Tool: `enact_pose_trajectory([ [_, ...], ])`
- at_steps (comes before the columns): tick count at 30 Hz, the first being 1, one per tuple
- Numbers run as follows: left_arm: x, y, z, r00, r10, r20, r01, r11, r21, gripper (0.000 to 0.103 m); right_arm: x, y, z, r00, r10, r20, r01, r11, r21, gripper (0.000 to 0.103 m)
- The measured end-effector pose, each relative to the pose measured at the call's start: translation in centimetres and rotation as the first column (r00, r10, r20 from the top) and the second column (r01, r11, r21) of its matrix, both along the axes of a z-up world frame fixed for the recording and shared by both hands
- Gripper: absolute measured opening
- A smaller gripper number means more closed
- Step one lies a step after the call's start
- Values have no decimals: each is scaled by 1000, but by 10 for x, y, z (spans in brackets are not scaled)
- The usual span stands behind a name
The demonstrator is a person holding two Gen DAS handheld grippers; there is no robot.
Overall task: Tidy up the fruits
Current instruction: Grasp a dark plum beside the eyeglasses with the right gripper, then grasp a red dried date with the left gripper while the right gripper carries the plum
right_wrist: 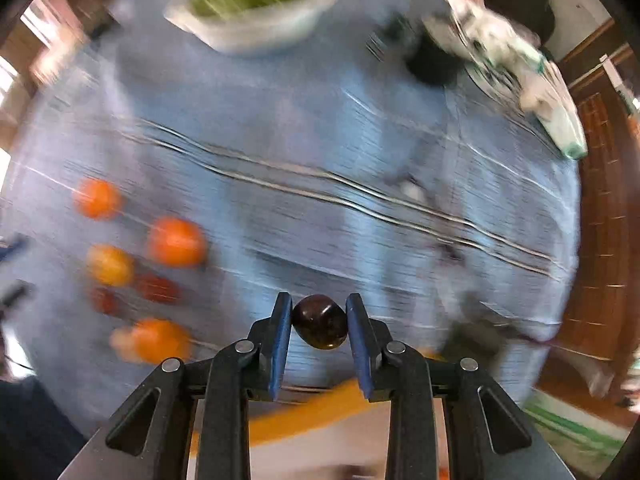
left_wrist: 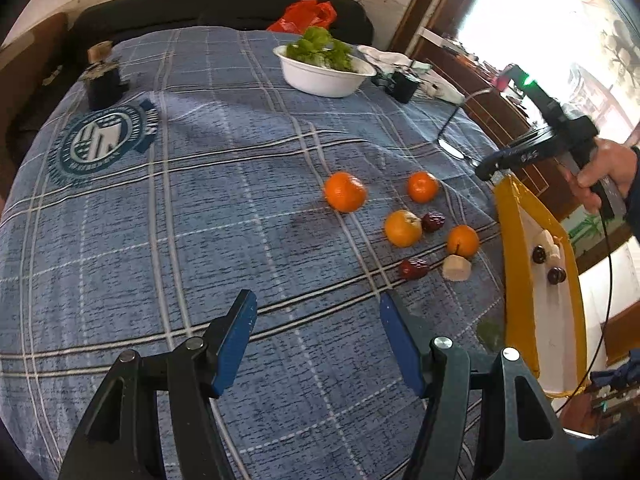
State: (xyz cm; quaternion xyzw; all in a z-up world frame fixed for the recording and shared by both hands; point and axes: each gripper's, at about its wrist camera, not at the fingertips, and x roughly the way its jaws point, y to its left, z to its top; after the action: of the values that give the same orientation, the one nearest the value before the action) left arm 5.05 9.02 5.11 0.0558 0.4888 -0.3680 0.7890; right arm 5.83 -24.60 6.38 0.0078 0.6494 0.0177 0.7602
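My right gripper [right_wrist: 319, 304] points down over the blue plaid cloth [right_wrist: 280, 128] and is shut on a dark brown round fruit [right_wrist: 320, 322], pressed between both blue pads. The yellow-rimmed tray [right_wrist: 304, 412] lies just below it. In the left wrist view that tray [left_wrist: 505, 248] holds two dark fruits [left_wrist: 539, 255] and a pale chunk. Several oranges [left_wrist: 345, 192], two red dates [left_wrist: 433, 222] and a beige chunk [left_wrist: 456, 268] lie on the cloth left of the tray. My left gripper [left_wrist: 317, 300] hangs open above bare cloth, short of the fruit, holding nothing.
A white bowl of green leaves [left_wrist: 320, 76] stands at the far side, with a red bag [left_wrist: 306, 14] behind it. A black cylinder [left_wrist: 103, 80] sits far left, and a small black box [left_wrist: 402, 86] and white cloth lie far right. A hand [left_wrist: 604, 168] grips the right tool.
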Motion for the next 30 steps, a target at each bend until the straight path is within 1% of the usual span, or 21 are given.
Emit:
enact_pose_trajectory([
  [2, -1, -8, 0, 999, -33, 3, 33, 999, -2, 63, -23, 19, 16, 992, -52, 117, 41, 995, 95, 30],
  [4, -1, -19, -1, 996, -89, -10, 89, 996, -14, 63, -44, 34, 26, 976, -108, 189, 72, 979, 189, 30],
  [5, -2, -24, -2, 994, -113, -14, 113, 994, -12, 63, -62, 44, 30, 961, -157, 226, 105, 968, 226, 30],
  [7, -3, -39, -3, 986, -167, -9, 167, 986, -7, 63, -81, 57, 30, 943, -218, 252, 142, 947, 287, 30],
  [8, -3, -46, -4, 981, -192, -8, 192, 981, -3, 60, -95, 63, 29, 931, -254, 264, 166, 934, 316, 30],
  [9, -5, -55, -5, 974, -227, -4, 227, 974, 5, 56, -107, 70, 31, 918, -286, 275, 189, 925, 330, 30],
  [10, -6, -63, -6, 968, -253, 2, 253, 967, 16, 50, -117, 75, 33, 906, -315, 282, 211, 915, 345, 30],
  [12, -6, -79, -13, 954, -300, 5, 299, 953, 46, 42, -142, 86, 34, 874, -387, 296, 259, 883, 391, 30],
  [13, -6, -85, -18, 946, -324, -2, 323, 945, 56, 35, -154, 85, 34, 853, -430, 295, 288, 860, 421, 30],
  [14, -7, -91, -23, 939, -343, 2, 342, 937, 71, 34, -163, 84, 33, 838, -462, 289, 311, 841, 442, 30],
  [16, -7, -99, -29, 927, -374, 5, 372, 923, 93, 34, -176, 83, 30, 808, -507, 300, 350, 823, 448, 30],
  [17, -8, -102, -32, 916, -402, 0, 400, 911, 99, 34, -180, 81, 30, 796, -525, 302, 366, 814, 452, 30],
  [18, -10, -105, -34, 909, -417, 9, 414, 903, 113, 34, -190, 79, 31, 783, -548, 294, 384, 798, 464, 30],
  [19, -11, -107, -35, 903, -430, 22, 424, 897, 123, 34, -199, 76, 29, 763, -580, 287, 411, 777, 477, 30],
  [21, -13, -112, -36, 887, -460, 25, 455, 883, 115, 34, -214, 75, 27, 734, -619, 280, 448, 751, 484, 30],
  [23, -15, -118, -38, 878, -477, 44, 468, 874, 129, 34, -227, 75, 26, 710, -649, 271, 484, 731, 482, 30],
  [25, -15, -124, -39, 873, -486, 54, 476, 870, 133, 34, -240, 78, 26, 683, -681, 266, 514, 706, 487, 30],
  [26, -16, -126, -40, 872, -486, 64, 474, 870, 136, 33, -246, 79, 27, 674, -689, 268, 524, 701, 484, 30],
  [27, -17, -127, -40, 871, -485, 76, 472, 870, 141, 32, -252, 80, 28, 660, -700, 272, 540, 694, 477, 30],
  [28, -19, -128, -41, 871, -483, 91, 468, 871, 147, 28, -257, 82, 28, 648, -712, 271, 553, 685, 474, 30],
  [30, -22, -128, -41, 879, -464, 106, 448, 882, 148, 26, -268, 84, 29, 629, -728, 271, 572, 670, 472, 30],
])
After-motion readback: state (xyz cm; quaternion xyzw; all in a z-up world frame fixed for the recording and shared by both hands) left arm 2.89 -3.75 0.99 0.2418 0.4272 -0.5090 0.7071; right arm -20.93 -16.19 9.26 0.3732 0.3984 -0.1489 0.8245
